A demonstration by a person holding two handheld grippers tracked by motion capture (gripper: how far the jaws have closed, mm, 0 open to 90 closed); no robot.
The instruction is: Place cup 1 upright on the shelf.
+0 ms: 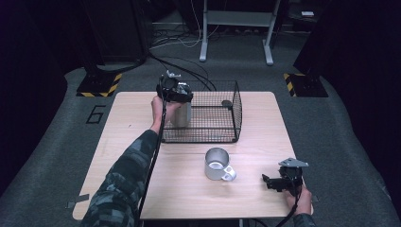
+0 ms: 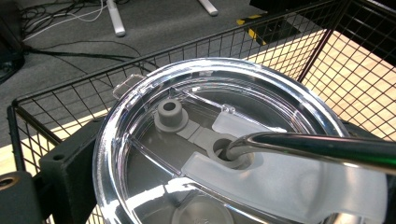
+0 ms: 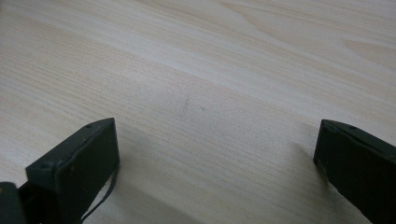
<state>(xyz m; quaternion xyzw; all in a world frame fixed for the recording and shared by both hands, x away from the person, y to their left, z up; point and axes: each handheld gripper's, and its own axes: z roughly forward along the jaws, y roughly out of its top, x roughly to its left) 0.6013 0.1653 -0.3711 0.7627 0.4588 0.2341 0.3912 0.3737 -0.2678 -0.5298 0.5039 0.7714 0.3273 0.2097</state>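
At the black wire basket [image 1: 222, 113]'s near-left corner, our left gripper [image 1: 176, 91] clamps its jaws on the upright steel tumbler [image 1: 181, 115] with clear lid [image 2: 219, 140], while our right gripper [image 1: 280, 182] rests released, far across the counter [image 1: 142, 156].

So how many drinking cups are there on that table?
2. A lidded tumbler with a metal straw, held by the left gripper at the wire basket's left end, and a handled metal mug mid-table.

1 metal mug [image 1: 218, 164] on wood table [image 1: 189, 198], nr front; floor cables [image 1: 179, 40] behind.
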